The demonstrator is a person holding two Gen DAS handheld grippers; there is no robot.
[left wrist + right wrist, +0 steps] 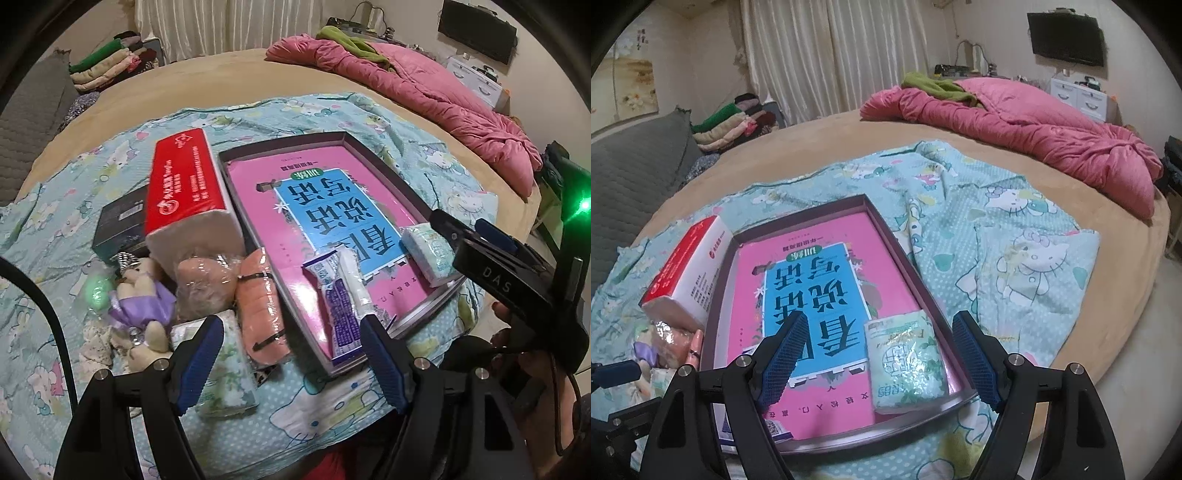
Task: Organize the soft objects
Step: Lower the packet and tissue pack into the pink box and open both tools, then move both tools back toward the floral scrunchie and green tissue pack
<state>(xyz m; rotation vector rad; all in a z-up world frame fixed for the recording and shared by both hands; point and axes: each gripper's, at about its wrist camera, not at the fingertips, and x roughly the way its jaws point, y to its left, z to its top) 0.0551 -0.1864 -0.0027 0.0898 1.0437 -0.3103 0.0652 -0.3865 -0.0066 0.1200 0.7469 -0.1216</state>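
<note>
A shallow tray (413, 184) (908, 266) lined with a pink and blue book lies on a Hello Kitty blanket. In it lie a purple-white sachet (338, 306), a white tube (352, 284) and a green tissue pack (907, 363) (430, 254). Left of the tray lie an orange plush in plastic (260, 310), a wrapped pink plush (205, 284), a small bear doll in purple (142, 295), another tissue pack (227, 369) and a red tissue box (188, 192) (683, 273). My left gripper (291, 363) is open and empty above the orange plush. My right gripper (882, 360) is open over the green tissue pack.
A dark box (120, 225) sits behind the red tissue box. A pink quilt (1027, 133) with a green cloth lies at the far right of the round bed. Folded clothes (727, 125) are stacked at the far left. The bed edge drops off at right.
</note>
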